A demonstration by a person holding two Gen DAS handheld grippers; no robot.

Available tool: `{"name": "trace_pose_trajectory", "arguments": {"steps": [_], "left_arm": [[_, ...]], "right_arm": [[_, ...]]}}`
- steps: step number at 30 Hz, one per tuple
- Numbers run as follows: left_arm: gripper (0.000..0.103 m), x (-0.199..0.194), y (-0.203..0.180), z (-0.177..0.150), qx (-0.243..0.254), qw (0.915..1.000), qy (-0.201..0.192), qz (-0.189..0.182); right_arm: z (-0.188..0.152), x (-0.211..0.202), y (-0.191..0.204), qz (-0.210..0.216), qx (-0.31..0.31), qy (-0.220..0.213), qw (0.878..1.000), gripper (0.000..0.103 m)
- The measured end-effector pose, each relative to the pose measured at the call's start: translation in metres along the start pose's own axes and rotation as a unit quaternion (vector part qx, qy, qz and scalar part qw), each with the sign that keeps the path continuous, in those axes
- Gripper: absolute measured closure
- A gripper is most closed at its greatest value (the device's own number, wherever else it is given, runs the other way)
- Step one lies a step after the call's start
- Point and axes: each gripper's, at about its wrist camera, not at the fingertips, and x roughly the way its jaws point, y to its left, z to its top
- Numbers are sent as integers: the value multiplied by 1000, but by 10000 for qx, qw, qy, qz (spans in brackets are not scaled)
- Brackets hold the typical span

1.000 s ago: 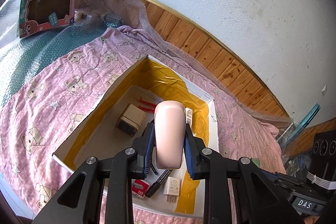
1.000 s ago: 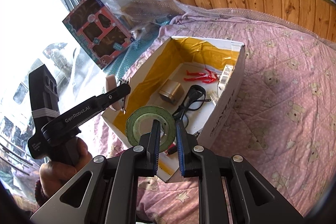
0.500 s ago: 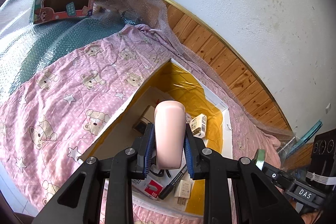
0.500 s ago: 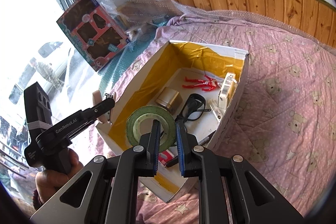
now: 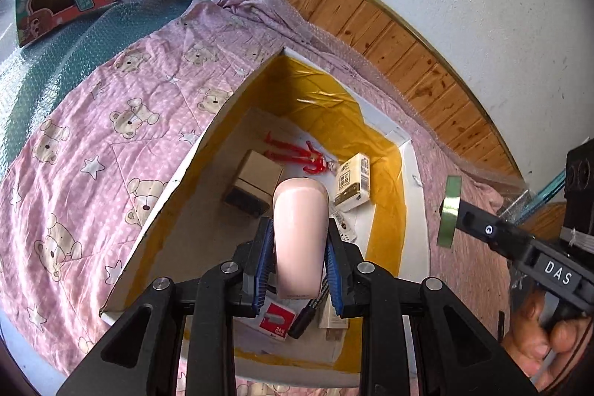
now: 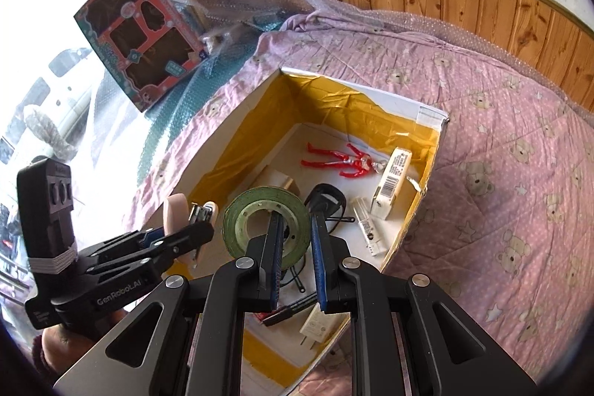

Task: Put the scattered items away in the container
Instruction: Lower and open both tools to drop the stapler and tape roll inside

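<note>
Change: you have brought both grippers in over the box (image 5: 386, 132); half a second ago they were short of it.
Left gripper (image 5: 297, 270): clamped on the pink case (image 5: 300, 232), above the box floor.
Right gripper (image 6: 295, 262): closed on the tape roll's (image 6: 260, 210) rim, over the near end.
Meaning: both look ready to release.
Hidden: the items under each gripper; the case's near end.
</note>
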Motion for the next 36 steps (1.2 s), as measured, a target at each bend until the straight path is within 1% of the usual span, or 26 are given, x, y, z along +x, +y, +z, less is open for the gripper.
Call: {"name": "trace_pose_trajectory", "arguments": {"steps": [4,10,16,20,21,22,23,25,27,30,32,36], "left_arm": [[75,7,-4,-2,214,9995,34,239],[75,19,-7,-5,393,9980,188,458],[75,29,2,-3,297,9971,265,653],[75,36,6,-1,217,9970,312,668],[75,37,6,-1,194,9971,316,666],[74,38,7,0,175,9970,318,678],[73,37,8,0,134,9970,292,698],[68,34,10,1,42,9973,211,704],[67,28,12,2,-31,9975,117,694],[67,20,15,2,-156,9984,23,546],[67,13,16,3,-169,9985,-97,520],[67,0,21,4,-294,9981,-312,437]], "right_arm": [[17,21,-1,-169,-149,150,9996,88],[36,46,1,-328,-330,380,9982,88],[24,62,0,-456,-584,703,9948,88],[18,66,-5,-501,-609,799,9937,85],[17,65,-7,-480,-543,783,9943,82],[17,63,-8,-468,-488,754,9949,74],[16,60,-8,-480,-456,700,9953,71],[14,52,-7,-482,-425,602,9961,70],[10,42,-6,-432,-369,513,9971,69],[2,28,-5,-380,-333,416,9979,68],[-4,19,-4,-336,-305,379,9982,68],[-21,-2,3,-385,-407,256,9981,66]]}}
